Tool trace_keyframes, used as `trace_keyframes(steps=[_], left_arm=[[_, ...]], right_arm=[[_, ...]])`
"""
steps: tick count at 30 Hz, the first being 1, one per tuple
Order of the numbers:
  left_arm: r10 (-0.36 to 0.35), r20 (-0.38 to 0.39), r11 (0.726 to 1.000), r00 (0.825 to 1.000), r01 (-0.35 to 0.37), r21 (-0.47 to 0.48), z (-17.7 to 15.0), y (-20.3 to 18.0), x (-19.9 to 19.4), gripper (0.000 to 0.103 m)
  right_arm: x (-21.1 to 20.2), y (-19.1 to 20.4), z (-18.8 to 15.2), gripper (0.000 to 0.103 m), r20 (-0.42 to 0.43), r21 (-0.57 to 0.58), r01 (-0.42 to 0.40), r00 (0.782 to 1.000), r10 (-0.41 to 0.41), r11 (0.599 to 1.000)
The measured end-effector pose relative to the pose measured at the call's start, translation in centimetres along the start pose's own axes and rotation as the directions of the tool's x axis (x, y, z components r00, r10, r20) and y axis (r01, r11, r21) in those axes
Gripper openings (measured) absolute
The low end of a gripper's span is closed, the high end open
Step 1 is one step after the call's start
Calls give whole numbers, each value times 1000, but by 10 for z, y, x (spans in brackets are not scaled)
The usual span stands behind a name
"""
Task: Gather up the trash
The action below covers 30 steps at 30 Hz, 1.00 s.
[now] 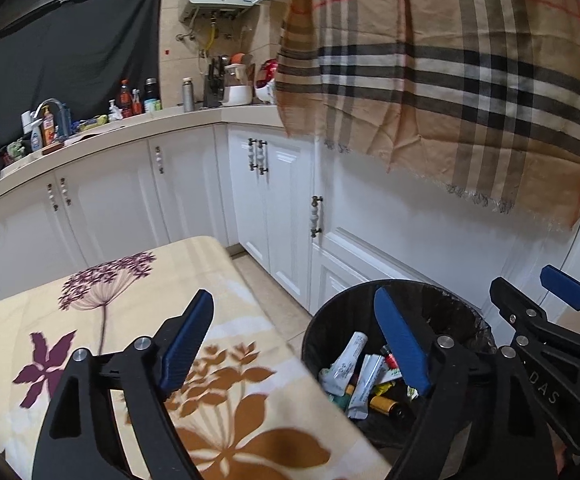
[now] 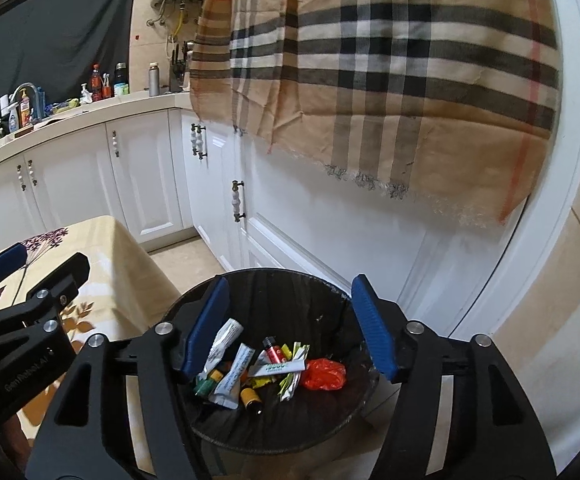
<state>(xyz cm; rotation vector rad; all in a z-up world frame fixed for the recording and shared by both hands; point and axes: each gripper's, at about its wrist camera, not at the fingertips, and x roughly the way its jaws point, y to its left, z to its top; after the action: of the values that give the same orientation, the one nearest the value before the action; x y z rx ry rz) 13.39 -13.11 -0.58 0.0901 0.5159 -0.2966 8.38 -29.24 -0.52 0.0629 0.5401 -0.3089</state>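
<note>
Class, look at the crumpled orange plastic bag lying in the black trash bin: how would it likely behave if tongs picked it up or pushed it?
The orange plastic bag looks thin and crumpled, so it is probably floppy and very light. Its glossy film may slip between pads. Pushed, it would likely crush or slide across the bin rather than roll.

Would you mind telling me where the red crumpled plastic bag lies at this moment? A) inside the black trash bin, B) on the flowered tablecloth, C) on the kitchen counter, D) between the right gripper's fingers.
A: in the right wrist view the red plastic bag lies at the bottom of the black trash bin, beside the tubes, while the right gripper stands open above it with nothing between its fingers.
</note>
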Motion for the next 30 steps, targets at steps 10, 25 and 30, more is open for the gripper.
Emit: trace_keyframes(steps=[10,25,30], left_arm=[[44,40,999,998,-44,-2,-12,18,-46,84],[61,69,998,996,-60,-22,-26,34,-91,85],[62,74,998,995,-60,-31,-28,36,-97,85]], right_arm=[[-46,18,-10,70,37,-39,-9,999,11,999],[-91,21,-18,71,77,-34,-1,997,4,999],[-98,22,-19,71,91,-35,-1,996,4,999]])
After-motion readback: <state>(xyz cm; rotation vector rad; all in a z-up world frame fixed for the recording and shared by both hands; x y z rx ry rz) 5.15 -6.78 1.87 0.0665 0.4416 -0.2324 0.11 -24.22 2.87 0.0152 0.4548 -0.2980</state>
